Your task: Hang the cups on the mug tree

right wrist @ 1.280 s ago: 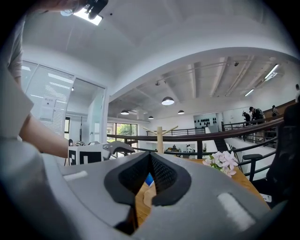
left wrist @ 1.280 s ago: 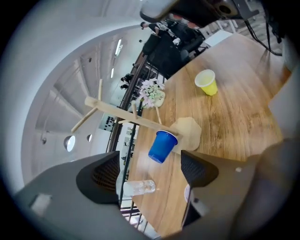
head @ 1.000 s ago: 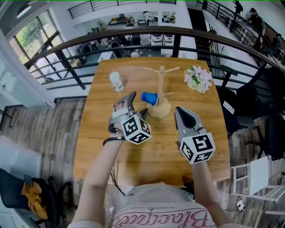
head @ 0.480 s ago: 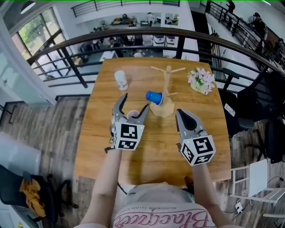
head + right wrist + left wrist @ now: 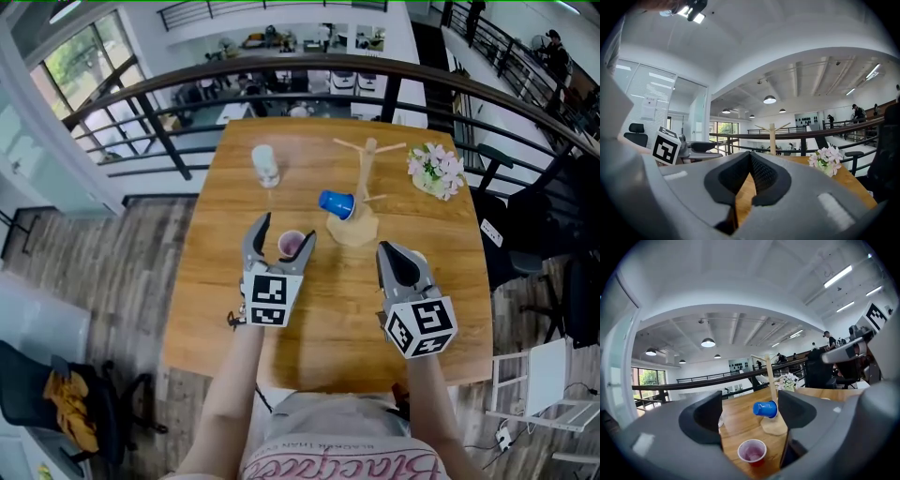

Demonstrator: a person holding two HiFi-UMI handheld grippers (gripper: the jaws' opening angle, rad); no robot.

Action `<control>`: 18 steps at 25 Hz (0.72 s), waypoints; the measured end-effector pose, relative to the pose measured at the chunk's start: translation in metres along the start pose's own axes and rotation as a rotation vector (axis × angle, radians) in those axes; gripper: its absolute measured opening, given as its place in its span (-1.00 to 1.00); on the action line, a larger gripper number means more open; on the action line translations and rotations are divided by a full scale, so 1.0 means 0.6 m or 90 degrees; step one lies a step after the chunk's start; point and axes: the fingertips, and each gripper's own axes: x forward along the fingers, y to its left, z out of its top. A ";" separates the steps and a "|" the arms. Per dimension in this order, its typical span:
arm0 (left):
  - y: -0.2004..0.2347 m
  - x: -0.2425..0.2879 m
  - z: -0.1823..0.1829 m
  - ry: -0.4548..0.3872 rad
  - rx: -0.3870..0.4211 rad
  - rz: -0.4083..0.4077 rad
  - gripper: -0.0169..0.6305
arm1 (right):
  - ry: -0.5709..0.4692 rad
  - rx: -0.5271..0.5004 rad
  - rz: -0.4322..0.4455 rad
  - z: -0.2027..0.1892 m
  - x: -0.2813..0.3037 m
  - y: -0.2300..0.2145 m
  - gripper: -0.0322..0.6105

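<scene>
The wooden mug tree [image 5: 367, 178] stands upright on the table [image 5: 328, 319], a thin pole with slanted arms on a round base. A blue cup [image 5: 336, 203] hangs on its side on a low arm, its mouth toward the pole. A pink cup [image 5: 292, 245] stands upright on the table, mouth up, near the base. A pale cup [image 5: 265, 164] stands farther back, well apart.

Three cups are counted: one blue cup [image 5: 336, 203], one pink cup [image 5: 292, 246] and one whitish cup [image 5: 265, 165]. One mug tree [image 5: 367, 161], one bunch of flowers [image 5: 436, 170] and one bench [image 5: 216, 309] are seen. Two grippers are counted: a left gripper [image 5: 286, 231] and a right gripper [image 5: 386, 247].
</scene>
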 end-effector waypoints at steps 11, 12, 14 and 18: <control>-0.017 0.006 -0.141 0.104 -0.036 -0.013 0.22 | 0.073 0.018 -0.014 -0.085 -0.005 0.004 -0.89; -0.017 0.008 -0.153 0.112 -0.037 -0.013 0.22 | 0.078 0.020 -0.015 -0.092 -0.003 0.005 -0.89; -0.016 0.012 -0.174 0.128 -0.039 -0.013 0.22 | 0.086 0.023 -0.018 -0.103 0.001 0.007 -0.89; -0.022 0.020 -0.221 0.162 -0.049 -0.022 0.22 | 0.107 0.029 -0.026 -0.128 0.006 0.010 -0.89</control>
